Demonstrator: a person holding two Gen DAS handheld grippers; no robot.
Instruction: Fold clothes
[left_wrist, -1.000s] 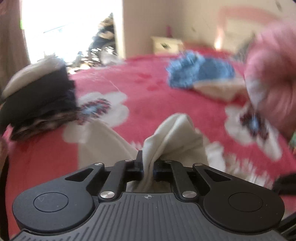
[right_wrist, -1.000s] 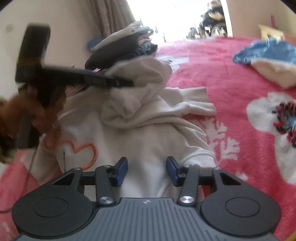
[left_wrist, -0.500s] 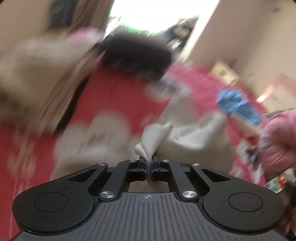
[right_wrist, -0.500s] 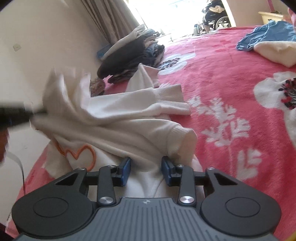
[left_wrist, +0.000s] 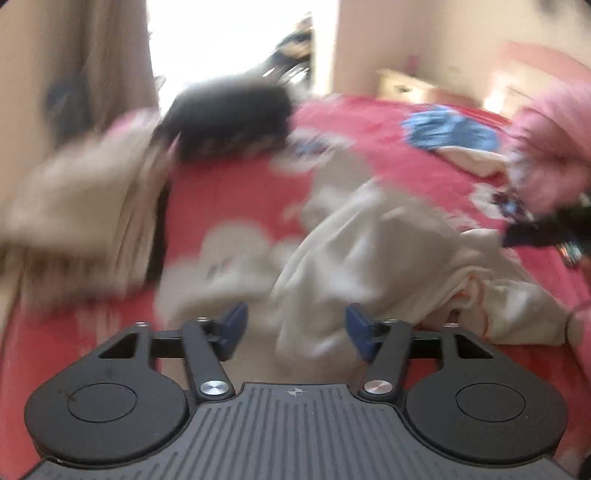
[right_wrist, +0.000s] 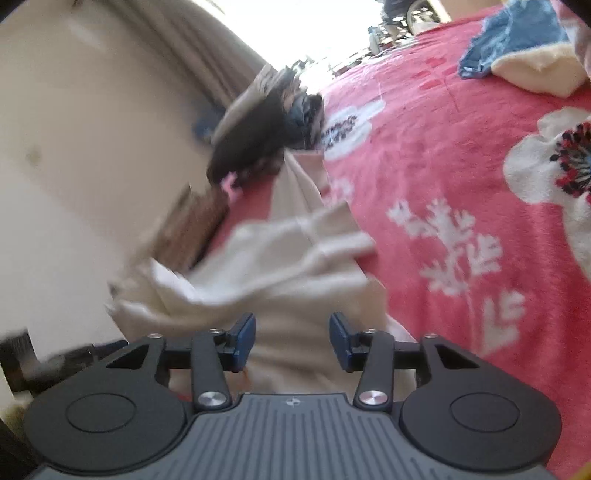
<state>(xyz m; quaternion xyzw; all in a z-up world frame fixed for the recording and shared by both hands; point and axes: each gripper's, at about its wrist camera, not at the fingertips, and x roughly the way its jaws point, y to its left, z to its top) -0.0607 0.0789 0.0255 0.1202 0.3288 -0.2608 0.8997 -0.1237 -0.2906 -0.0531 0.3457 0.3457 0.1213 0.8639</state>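
A cream-white garment (left_wrist: 373, 251) lies crumpled on the red flowered blanket (left_wrist: 229, 192); an orange outline print shows on its right part. My left gripper (left_wrist: 293, 326) is open just above its near edge, holding nothing. In the right wrist view the same white garment (right_wrist: 295, 266) lies bunched along the blanket's left side. My right gripper (right_wrist: 291, 339) is open over the cloth, its blue pads (right_wrist: 245, 332) apart and empty. Both views are blurred by motion.
A dark stack of folded clothes (left_wrist: 229, 122) sits at the far left edge of the bed, also in the right wrist view (right_wrist: 262, 136). A blue and cream garment pile (left_wrist: 454, 140) lies far right. A pink sleeve (left_wrist: 550, 140) is at the right. A beige wall (right_wrist: 92, 147) is left.
My left gripper has opened and let go of the white cloth, which has dropped onto the blanket. My right gripper has opened a little wider and tilted left.
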